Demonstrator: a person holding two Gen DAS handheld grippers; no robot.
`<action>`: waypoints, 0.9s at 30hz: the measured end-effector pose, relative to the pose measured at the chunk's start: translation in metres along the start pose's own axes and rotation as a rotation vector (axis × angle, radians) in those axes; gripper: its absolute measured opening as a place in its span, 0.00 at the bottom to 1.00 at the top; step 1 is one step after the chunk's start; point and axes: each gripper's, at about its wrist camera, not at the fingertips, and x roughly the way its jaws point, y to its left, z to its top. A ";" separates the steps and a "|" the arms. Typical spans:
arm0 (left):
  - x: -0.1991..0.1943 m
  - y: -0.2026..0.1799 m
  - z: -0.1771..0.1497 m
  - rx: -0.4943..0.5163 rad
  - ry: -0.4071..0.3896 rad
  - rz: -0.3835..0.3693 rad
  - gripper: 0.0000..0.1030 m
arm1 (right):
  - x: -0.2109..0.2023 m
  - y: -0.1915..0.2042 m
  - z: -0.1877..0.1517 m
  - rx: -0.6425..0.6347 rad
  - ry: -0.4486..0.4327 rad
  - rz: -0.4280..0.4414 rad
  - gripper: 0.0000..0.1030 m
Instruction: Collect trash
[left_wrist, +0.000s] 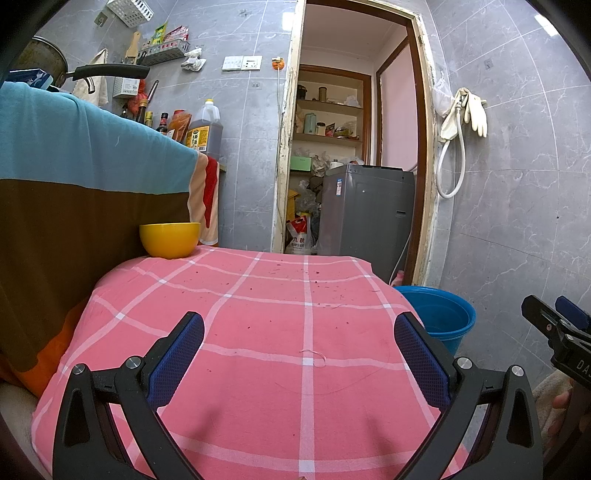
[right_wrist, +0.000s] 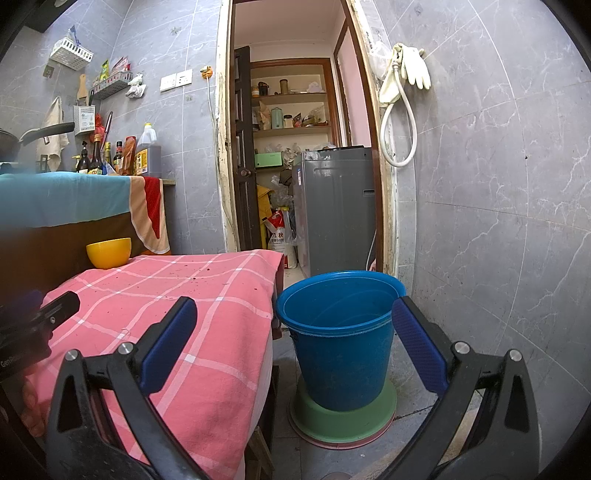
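A pink checked cloth covers a small table; tiny dark crumbs and a bit of white thread lie on it. A yellow bowl stands at its far left corner, also in the right wrist view. A blue bucket stands on the floor right of the table on a green lid, also in the left wrist view. My left gripper is open and empty above the cloth. My right gripper is open and empty, between the table edge and the bucket.
A counter draped in a teal and brown cloth stands left of the table, with bottles behind. An open doorway shows shelves and a grey washing machine. A tiled wall with a hose and gloves is to the right.
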 end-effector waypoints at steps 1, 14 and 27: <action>0.000 0.000 0.000 0.000 0.000 0.000 0.98 | 0.001 -0.001 0.000 0.000 0.000 0.000 1.00; 0.000 0.000 0.000 0.000 0.001 -0.001 0.98 | 0.001 -0.001 0.001 0.002 0.001 -0.001 1.00; 0.000 0.001 -0.001 0.014 0.020 0.009 0.98 | 0.000 0.002 0.000 0.003 0.003 -0.001 1.00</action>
